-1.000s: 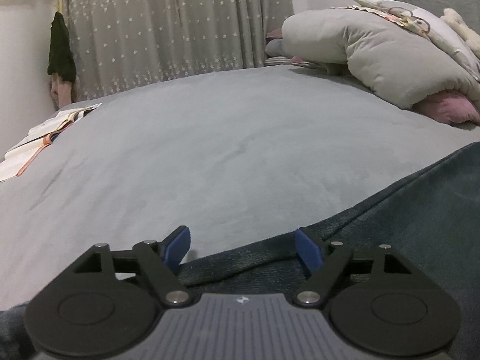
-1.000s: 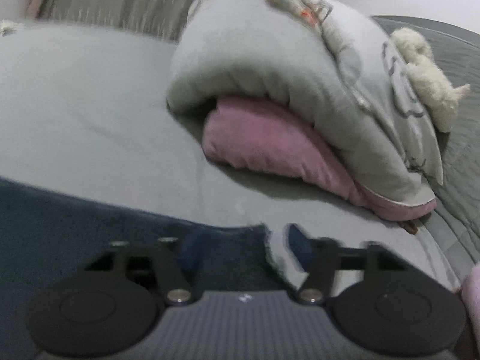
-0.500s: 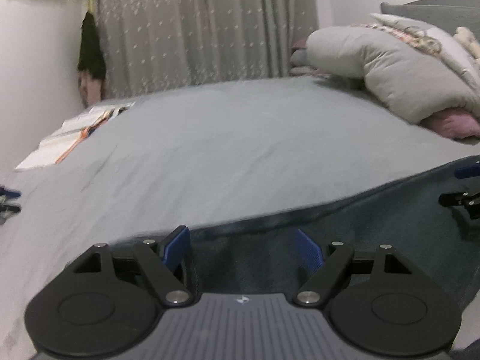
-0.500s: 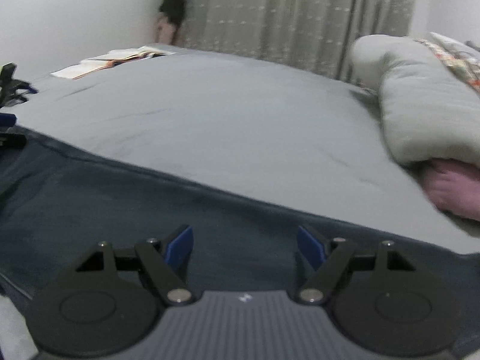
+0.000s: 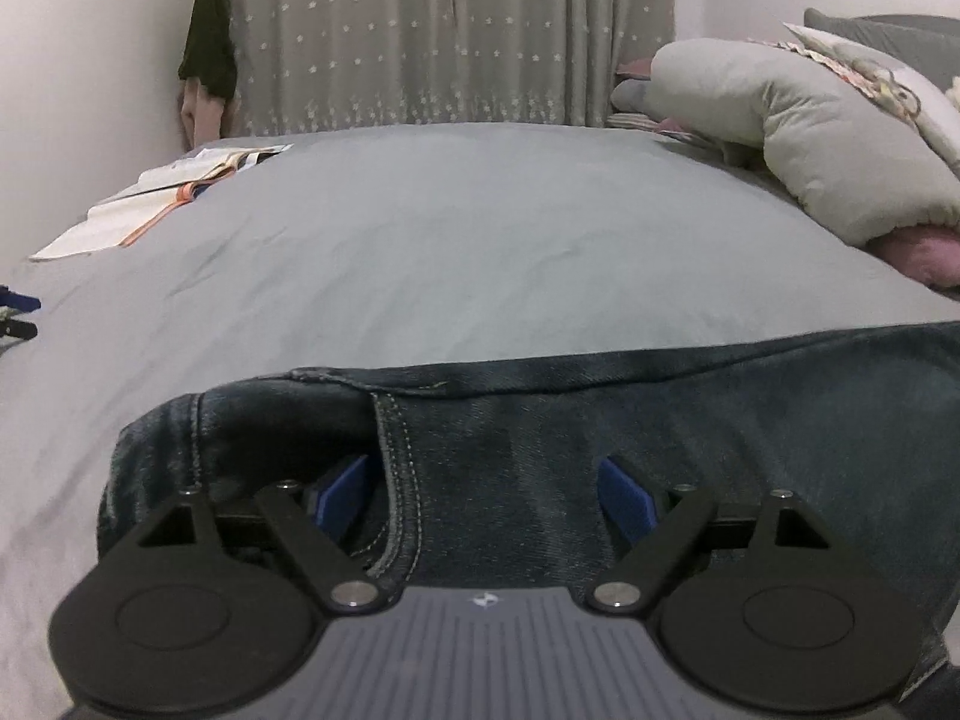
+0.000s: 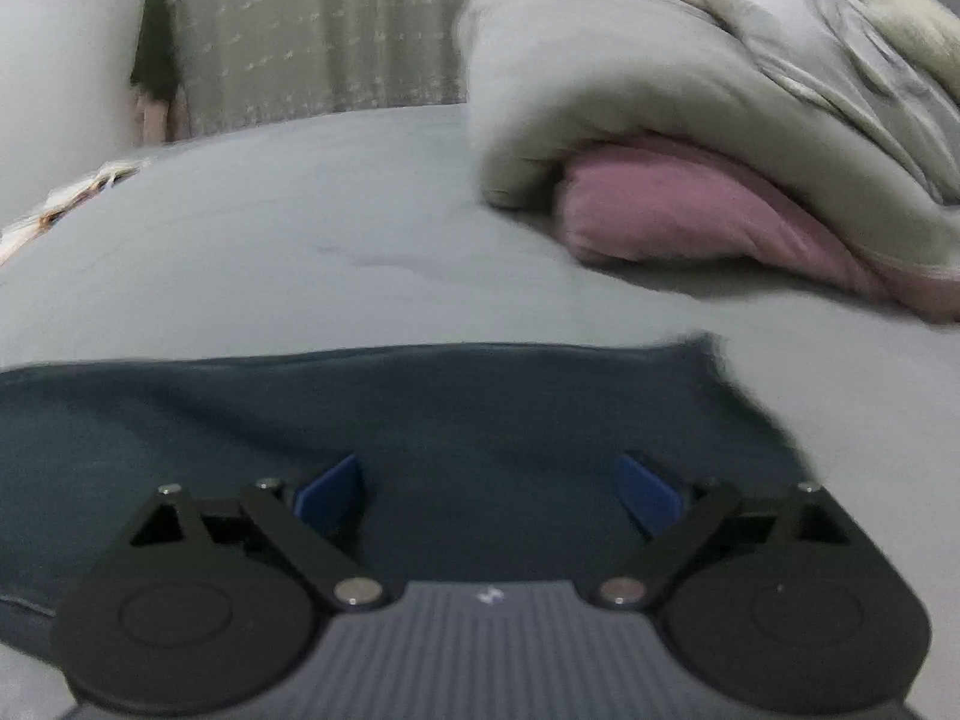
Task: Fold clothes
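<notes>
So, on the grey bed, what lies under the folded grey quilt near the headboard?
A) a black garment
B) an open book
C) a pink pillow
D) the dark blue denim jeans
C: in the right wrist view, the pink pillow sticks out from beneath the folded grey quilt.

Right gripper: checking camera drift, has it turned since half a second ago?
Yes. The right gripper swung rightward: the folded grey duvet now sits more centrally.
</notes>
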Motion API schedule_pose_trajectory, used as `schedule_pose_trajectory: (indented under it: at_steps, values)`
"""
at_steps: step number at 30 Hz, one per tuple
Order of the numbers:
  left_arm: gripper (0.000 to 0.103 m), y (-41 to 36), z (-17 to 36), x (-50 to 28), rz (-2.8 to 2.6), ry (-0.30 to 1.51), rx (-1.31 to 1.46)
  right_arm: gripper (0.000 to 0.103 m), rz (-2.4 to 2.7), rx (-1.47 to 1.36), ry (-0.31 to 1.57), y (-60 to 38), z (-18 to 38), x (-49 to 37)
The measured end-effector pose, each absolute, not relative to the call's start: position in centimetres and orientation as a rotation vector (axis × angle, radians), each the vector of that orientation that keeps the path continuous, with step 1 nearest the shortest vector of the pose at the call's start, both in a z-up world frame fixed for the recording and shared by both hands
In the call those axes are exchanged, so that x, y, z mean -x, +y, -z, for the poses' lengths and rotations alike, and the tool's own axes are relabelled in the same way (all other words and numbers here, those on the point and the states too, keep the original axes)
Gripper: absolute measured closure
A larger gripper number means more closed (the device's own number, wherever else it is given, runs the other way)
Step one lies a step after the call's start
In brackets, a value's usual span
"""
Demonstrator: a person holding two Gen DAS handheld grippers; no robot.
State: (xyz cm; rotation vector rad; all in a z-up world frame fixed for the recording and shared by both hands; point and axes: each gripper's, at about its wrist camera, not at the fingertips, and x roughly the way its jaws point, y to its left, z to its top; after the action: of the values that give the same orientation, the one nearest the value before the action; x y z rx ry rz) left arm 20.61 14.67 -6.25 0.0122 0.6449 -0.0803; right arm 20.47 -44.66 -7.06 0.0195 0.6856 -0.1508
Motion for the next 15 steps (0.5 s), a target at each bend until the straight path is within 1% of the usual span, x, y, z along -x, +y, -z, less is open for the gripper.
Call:
schedule_pose_trajectory:
  at_steps: [3,6,9,15]
  values:
    - [0.021,14.8,5.6,-20.0,0.077,0.641,-0.021,0.012,0.265,-0.114,0.691,-49.2,7.2,-19.5]
    - [0.021,15.3,4.8,-19.2,0.071,0.634,-0.016,0.015,0.327,-0.122,0.704,-50.5,6.8,-18.2]
    - [0.021,16.5,3.8,-17.7,0.054,0.632,0.011,0.015,0.289,-0.072,0.704,-48.5,5.4,-17.2]
    - [0.021,19.3,3.1,-13.5,-0.044,0.661,-0.014,0.015,0.117,0.008,0.667,-40.7,2.4,-17.8]
